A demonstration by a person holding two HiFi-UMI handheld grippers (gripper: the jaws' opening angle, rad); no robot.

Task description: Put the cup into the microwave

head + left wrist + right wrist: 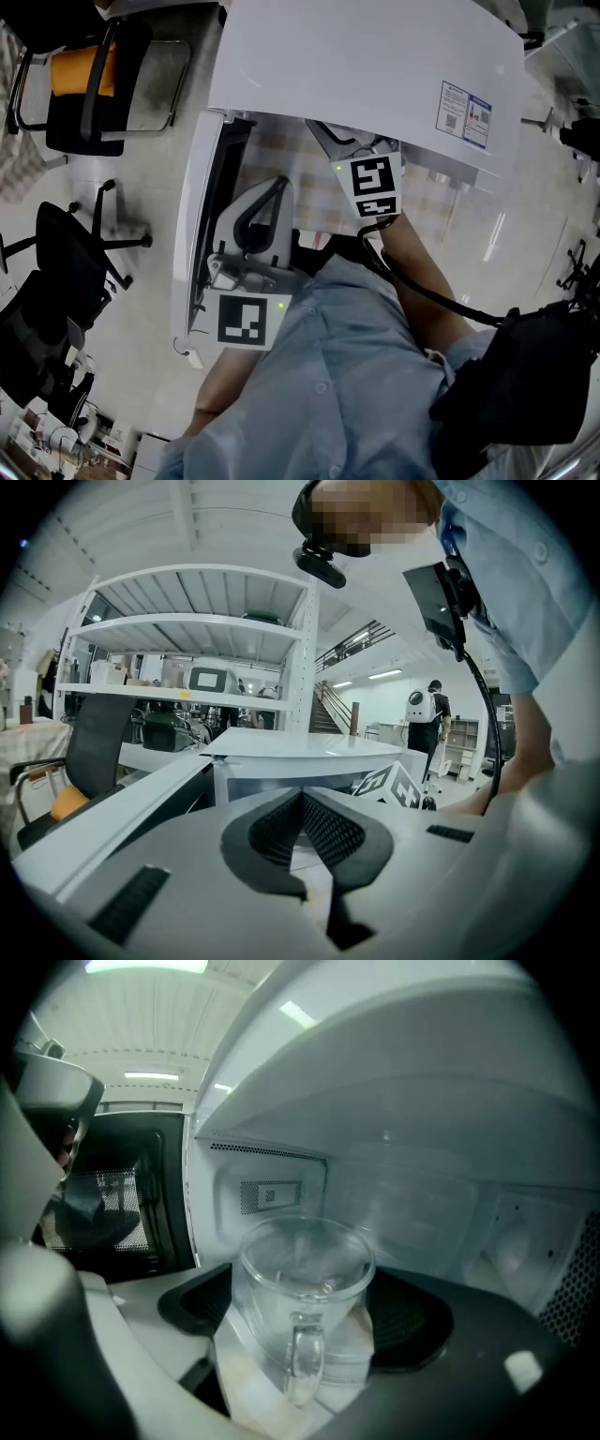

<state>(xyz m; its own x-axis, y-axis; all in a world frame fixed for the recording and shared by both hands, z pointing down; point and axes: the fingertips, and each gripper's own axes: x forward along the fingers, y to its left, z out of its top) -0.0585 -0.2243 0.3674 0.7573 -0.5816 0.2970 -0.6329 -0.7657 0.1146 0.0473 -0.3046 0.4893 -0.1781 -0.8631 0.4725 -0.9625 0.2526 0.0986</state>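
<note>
A clear glass cup (300, 1288) with a handle stands upright between the pads of my right gripper (309, 1302), which is shut on it inside the white cavity of the microwave (412, 1194). From the head view only that gripper's marker cube (375, 187) shows at the microwave's (366, 66) opening; the cup is hidden there. The microwave door (202, 216) hangs open on the left. My left gripper (274, 187) sits beside the door, its jaws (302, 799) shut with nothing between them.
Black office chairs (66, 262) stand on the floor to the left, one with an orange cushion (84, 70). The left gripper view shows a white shelf rack (187, 630), a staircase and a person (424, 714) standing far off.
</note>
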